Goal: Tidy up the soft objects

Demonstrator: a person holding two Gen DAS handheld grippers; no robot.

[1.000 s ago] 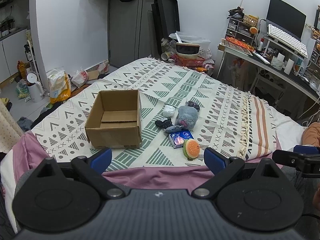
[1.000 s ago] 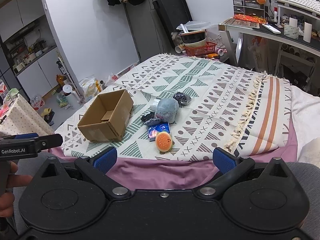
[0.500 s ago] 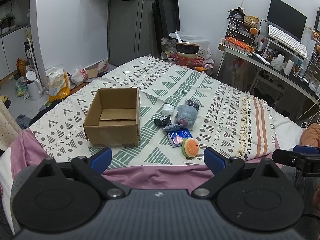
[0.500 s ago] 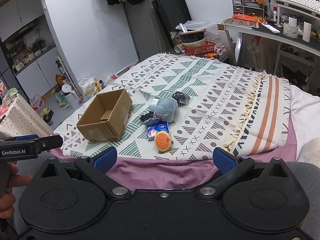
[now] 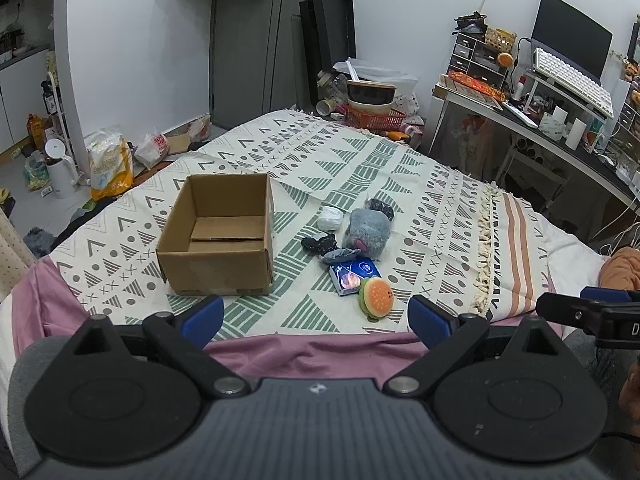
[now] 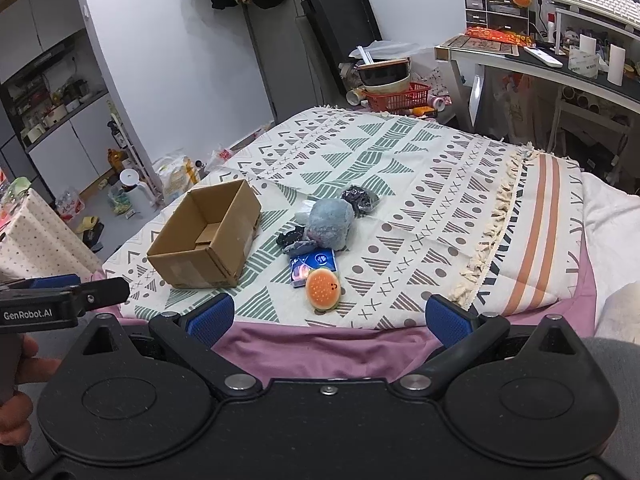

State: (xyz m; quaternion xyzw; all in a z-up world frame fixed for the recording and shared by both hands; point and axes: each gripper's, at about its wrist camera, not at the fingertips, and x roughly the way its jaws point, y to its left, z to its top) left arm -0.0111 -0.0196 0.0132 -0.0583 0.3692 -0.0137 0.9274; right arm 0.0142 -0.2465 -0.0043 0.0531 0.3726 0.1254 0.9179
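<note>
An empty cardboard box (image 5: 218, 236) (image 6: 206, 236) stands open on the patterned blanket (image 5: 420, 184). Right of it lies a cluster of soft things: a grey plush (image 5: 366, 232) (image 6: 331, 224), a burger toy (image 5: 376, 296) (image 6: 322, 285), a blue packet (image 5: 352, 274) (image 6: 314, 265), a white pouch (image 5: 330, 217), and dark fabric pieces (image 5: 318, 245) (image 6: 359, 198). My left gripper (image 5: 316, 318) hovers open near the bed's front edge, holding nothing. My right gripper (image 6: 327, 316) is open too, just short of the burger toy.
A cluttered desk (image 5: 560, 128) with keyboard and monitor stands at the right. A red basket (image 5: 374, 116) with bowls sits beyond the bed's far end. Bags and a white kettle (image 5: 60, 168) litter the floor at left. A pink sheet (image 5: 312, 354) covers the bed's near edge.
Both grippers have drifted slightly; the box and soft things appear a little lower and closer in the views. Nothing was picked up, and both grippers stay open.
</note>
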